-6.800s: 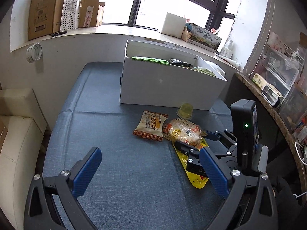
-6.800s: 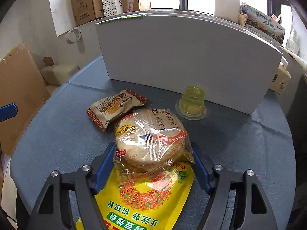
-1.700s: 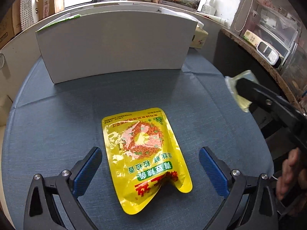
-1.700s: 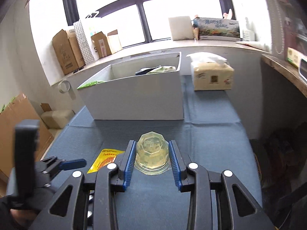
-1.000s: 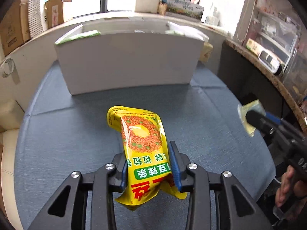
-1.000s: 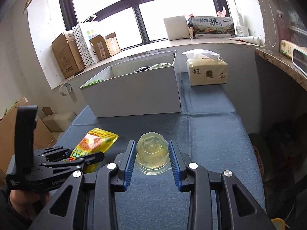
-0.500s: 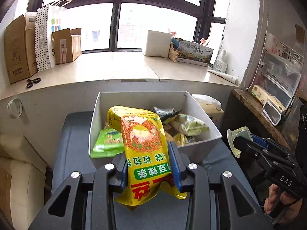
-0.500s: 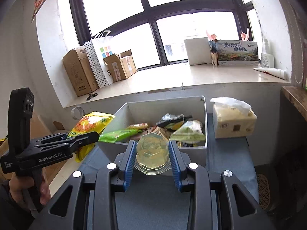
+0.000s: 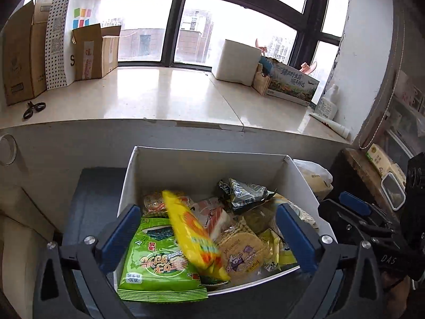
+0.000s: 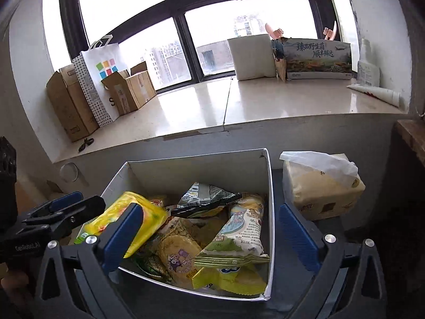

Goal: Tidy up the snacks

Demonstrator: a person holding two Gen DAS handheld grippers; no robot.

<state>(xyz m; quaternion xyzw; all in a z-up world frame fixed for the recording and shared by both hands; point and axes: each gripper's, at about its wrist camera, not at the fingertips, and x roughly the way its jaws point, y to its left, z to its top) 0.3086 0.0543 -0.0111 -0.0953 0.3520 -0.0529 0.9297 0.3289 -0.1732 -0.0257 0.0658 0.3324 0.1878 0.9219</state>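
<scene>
A white box (image 9: 209, 167) full of snack packets sits on the blue table below both grippers. My left gripper (image 9: 209, 236) is open above it, and the yellow snack bag (image 9: 191, 228), blurred, lies tilted between the fingers over a green packet (image 9: 156, 268). My right gripper (image 10: 209, 236) is open and empty over the same box (image 10: 268, 212). The yellow bag (image 10: 127, 218) shows at the box's left side there. The jelly cup is not clearly visible among the packets.
A tissue pack (image 10: 318, 186) stands right of the box. The window sill (image 9: 159, 98) behind holds cardboard boxes (image 9: 90, 50), a paper bag, scissors (image 9: 33, 109) and a printed carton (image 10: 316, 55). A wooden shelf (image 9: 372, 175) is at the right.
Both grippers have opened over the box. The yellow bag has left my left gripper and dropped toward the box. The jelly cup has left my right gripper.
</scene>
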